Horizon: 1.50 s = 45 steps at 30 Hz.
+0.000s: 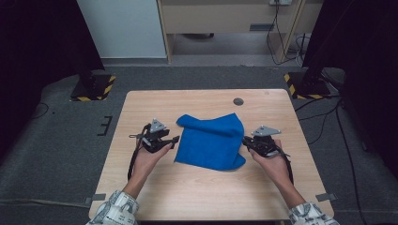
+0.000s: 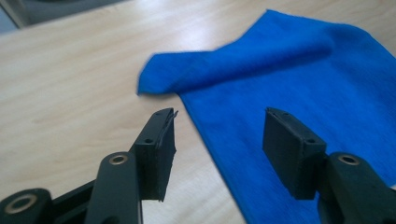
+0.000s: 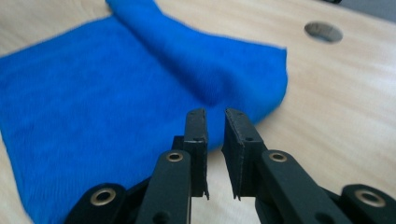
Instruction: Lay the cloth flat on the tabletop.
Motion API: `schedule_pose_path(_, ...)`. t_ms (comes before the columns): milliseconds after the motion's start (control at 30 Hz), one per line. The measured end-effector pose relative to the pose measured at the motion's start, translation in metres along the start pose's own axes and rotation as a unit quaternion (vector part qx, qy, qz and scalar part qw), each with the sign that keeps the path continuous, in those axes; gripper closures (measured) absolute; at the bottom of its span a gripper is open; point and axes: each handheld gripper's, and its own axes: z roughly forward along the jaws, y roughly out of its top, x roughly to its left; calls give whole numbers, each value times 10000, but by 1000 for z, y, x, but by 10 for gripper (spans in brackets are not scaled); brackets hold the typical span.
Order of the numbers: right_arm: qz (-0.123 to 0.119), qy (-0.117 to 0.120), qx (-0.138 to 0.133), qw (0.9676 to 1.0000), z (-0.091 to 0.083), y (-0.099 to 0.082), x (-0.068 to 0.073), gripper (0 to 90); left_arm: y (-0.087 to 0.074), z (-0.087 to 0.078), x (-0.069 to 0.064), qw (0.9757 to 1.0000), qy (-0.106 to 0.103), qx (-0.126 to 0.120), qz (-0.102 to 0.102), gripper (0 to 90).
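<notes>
A soft blue microfibre cloth (image 1: 212,140) lies near the middle of the pale wooden bench (image 1: 155,197), its far edge folded back over itself in a loose roll. The likeliest slip from here is a bad pinch: the right hand-held gripper (image 1: 246,139) sits at the cloth's right edge with its jaws drawn almost together and nothing visibly between the pads, so it could close on air or snag only the upper fold (that doubled layer lies just ahead of it), dragging the cloth askew. The left hand-held gripper (image 1: 175,141) stands about half open just beside the left edge, one jaw over bare wood and one over cloth, holding nothing; coming in too flat, it might push the hem along instead of catching it. Both forearms reach in from the near side, wrists low, the grippers pointing inward towards each other across the cloth.
</notes>
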Motion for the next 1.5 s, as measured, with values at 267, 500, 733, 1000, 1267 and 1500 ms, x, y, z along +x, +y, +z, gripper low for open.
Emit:
schedule_pose_path(267,217,65,200,9995,0,-22,-1,770,-21,12,-9,9991,-44,356,222,454)
schedule_pose_path(500,424,386,349,9977,9,-24,10,695,-29,22,-15,9975,-91,567,401,436)
schedule_pose_path(733,365,415,574,9968,12,-26,17,620,-32,24,-15,9970,-192,634,398,427)
schedule_pose_path(1000,174,525,847,9949,15,-29,22,692,-34,26,-16,9961,-242,729,442,430)
schedule_pose_path(1267,88,657,791,9947,12,-27,23,885,-36,29,-19,9939,-250,903,581,468)
schedule_pose_path(1500,289,904,341,9949,-2,-13,27,884,-37,31,-18,9933,-301,953,580,489)
